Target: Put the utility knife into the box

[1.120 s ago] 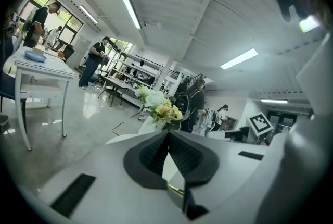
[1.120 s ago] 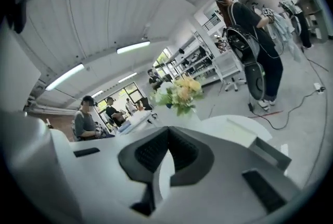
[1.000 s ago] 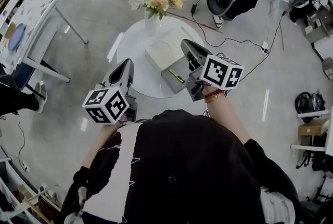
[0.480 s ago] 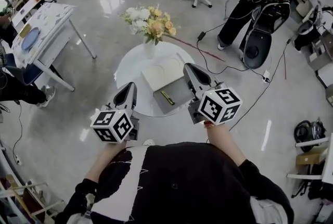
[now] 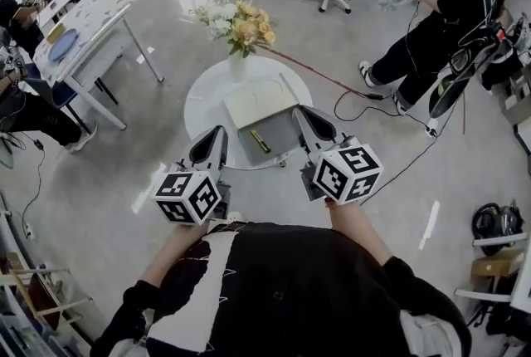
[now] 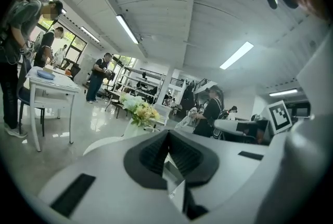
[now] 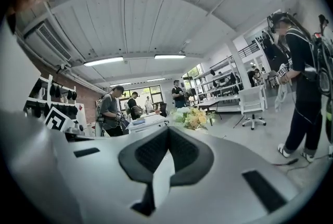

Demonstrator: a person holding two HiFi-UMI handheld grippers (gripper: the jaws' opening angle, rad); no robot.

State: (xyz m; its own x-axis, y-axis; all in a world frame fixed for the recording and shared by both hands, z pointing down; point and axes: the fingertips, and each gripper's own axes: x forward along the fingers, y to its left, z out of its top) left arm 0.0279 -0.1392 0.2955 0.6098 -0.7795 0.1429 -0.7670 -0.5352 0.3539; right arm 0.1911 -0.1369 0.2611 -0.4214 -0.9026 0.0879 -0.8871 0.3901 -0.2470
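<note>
Flanking the open grey cardboard box (image 5: 286, 141) on the round white table (image 5: 207, 98), the left gripper (image 5: 210, 139) and right gripper (image 5: 305, 119) hang closed and empty, seemingly because the yellow utility knife (image 5: 260, 141) already lies inside that box.

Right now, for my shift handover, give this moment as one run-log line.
utility knife: lying in open box | left gripper: shut, empty | right gripper: shut, empty

Utility knife (image 5: 260, 141): slim, yellow and dark, lying flat and diagonal inside the open box (image 5: 286, 135), on its grey base; white lid (image 5: 259, 101) folded back
</note>
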